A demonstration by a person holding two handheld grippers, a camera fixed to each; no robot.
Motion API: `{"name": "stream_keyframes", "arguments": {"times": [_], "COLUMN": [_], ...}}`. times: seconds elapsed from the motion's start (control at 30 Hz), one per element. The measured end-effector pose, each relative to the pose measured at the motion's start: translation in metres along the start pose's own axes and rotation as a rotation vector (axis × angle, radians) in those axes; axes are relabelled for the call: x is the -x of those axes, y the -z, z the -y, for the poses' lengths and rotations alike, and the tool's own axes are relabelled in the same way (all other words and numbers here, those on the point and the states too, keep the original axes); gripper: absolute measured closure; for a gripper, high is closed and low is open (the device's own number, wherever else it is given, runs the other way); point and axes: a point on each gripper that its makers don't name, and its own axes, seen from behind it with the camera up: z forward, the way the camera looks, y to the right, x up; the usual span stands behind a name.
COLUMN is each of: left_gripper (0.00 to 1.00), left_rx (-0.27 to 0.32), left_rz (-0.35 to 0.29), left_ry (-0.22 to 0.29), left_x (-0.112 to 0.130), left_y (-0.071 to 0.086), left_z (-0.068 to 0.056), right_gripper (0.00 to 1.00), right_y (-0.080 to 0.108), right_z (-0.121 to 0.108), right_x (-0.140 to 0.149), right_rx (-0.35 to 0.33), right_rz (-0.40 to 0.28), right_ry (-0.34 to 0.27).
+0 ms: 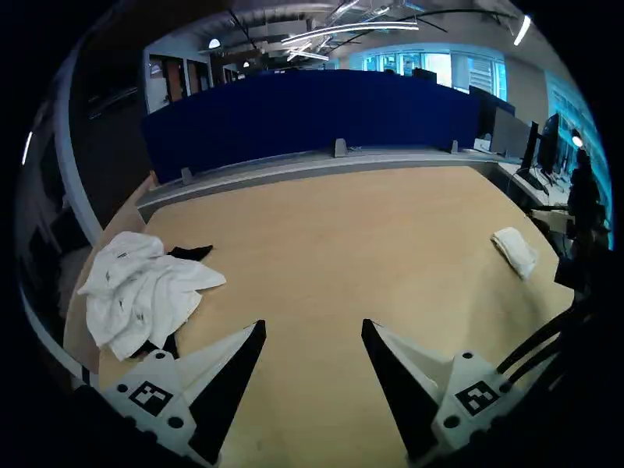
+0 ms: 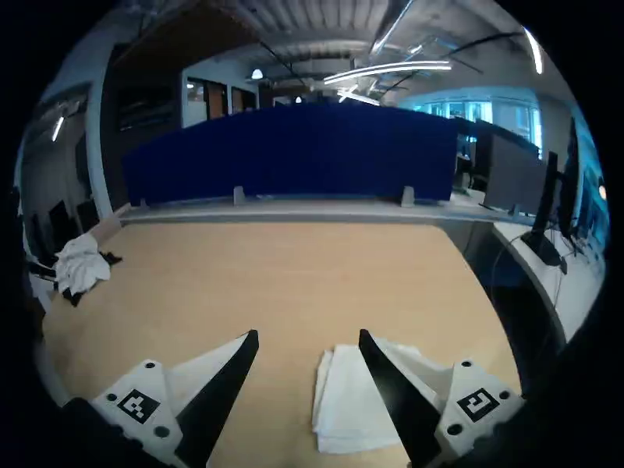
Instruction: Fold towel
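Left hand-held gripper [image 1: 312,335]: the jaws stand wide apart with nothing between them. Bare worktop [image 1: 335,234] shows through the gap. The fingers hang over the near part of the light wooden surface.

Right hand-held gripper [image 2: 308,343]: the jaws are also apart and hold nothing. In the right gripper view, the folded towel [image 2: 347,402] lies flat on the worktop directly below and ahead of this gripper. The right-side finger crosses in front of the towel's right half, and the towel's left edge shows in the gap. Whether that finger touches the cloth cannot be told.

Position of the task items:
- In the left gripper view, the folded towel [image 1: 515,251] lies near the right edge of the worktop, well apart from the left hand-held gripper.
- The crumpled towel pile [image 1: 144,292], white and unfolded, lies at the left edge of the worktop, just beside the left-side finger in the left gripper view. In the right gripper view the same pile [image 2: 80,265] lies at the far left.
- A dark cloth [image 1: 191,252] sticks out from under the pile on its far side.

Surroundings: a blue partition [image 2: 296,152] runs along the far edge of the worktop. Monitors [image 2: 550,203] stand on a neighbouring desk to the right.
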Motion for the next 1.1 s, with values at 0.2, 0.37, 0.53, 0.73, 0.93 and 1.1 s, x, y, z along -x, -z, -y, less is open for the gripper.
{"name": "stream_keyframes", "arguments": {"times": [0.2, 0.37, 0.53, 0.73, 0.93, 1.1], "left_gripper": [0.09, 0.09, 0.09, 0.09, 0.09, 0.09], "left_rx": [0.001, -0.006, -0.034, -0.077, -0.096, -0.106], "left_rz": [-0.063, -0.125, -0.227, -0.356, -0.464, -0.507], "left_ry": [0.011, 0.022, 0.047, 0.070, 0.088, 0.113], "left_x": [-0.019, -0.033, -0.056, -0.082, -0.104, -0.111], "left_y": [-0.007, -0.010, -0.008, 0.000, 0.010, 0.011], "left_z": [0.000, 0.003, 0.013, 0.024, 0.030, 0.036], "right_gripper": [0.00, 0.00, 0.00, 0.00, 0.00, 0.00], "right_y": [0.014, 0.028, 0.034, 0.038, 0.043, 0.044], "right_z": [0.018, 0.032, 0.036, 0.043, 0.051, 0.061], "right_x": [-0.048, -0.076, -0.083, -0.089, -0.101, -0.107], "right_rx": [0.012, 0.023, 0.079, 0.114, 0.138, 0.154], "right_rz": [-0.152, -0.254, -0.296, -0.322, -0.348, -0.354], "right_ry": [-0.018, 0.019, 0.074, 0.078, 0.062, 0.057]}}
